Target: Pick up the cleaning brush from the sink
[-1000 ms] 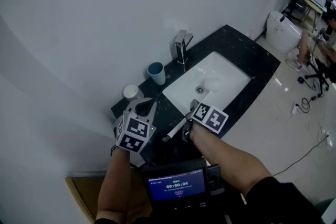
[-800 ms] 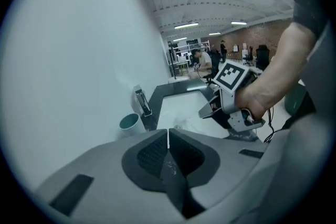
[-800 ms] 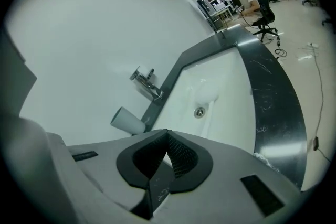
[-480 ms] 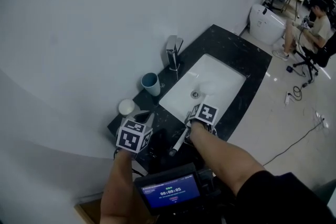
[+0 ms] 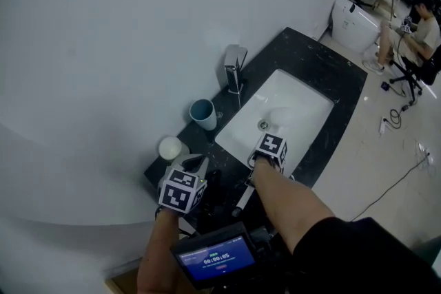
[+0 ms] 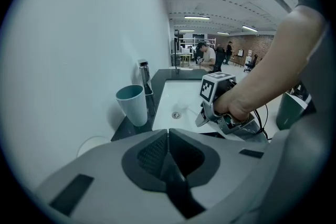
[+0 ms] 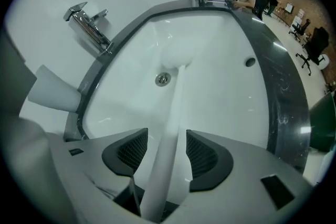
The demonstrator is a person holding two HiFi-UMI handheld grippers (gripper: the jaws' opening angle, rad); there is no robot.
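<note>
The right gripper [image 7: 167, 153] jaws are opening astride the brush [image 7: 176, 89] handle at lower centre, pads not pressing. Centre the handle, then squeeze firmly. The left gripper [image 6: 168, 136] jaws are together, empty.

Plain white wall [image 5: 103, 45], glossy pale floor [image 5: 375, 158]

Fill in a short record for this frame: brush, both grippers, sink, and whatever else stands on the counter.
brush: white, head down in the sink near the drain, handle running back between the right gripper's jaws
right gripper: over the sink's near edge, jaws opening, pads not pressing the handle
left gripper: by the counter's near end, jaws together, empty
cup: blue-green, upright on the counter beside the tap
task status: brush not lifted
</note>
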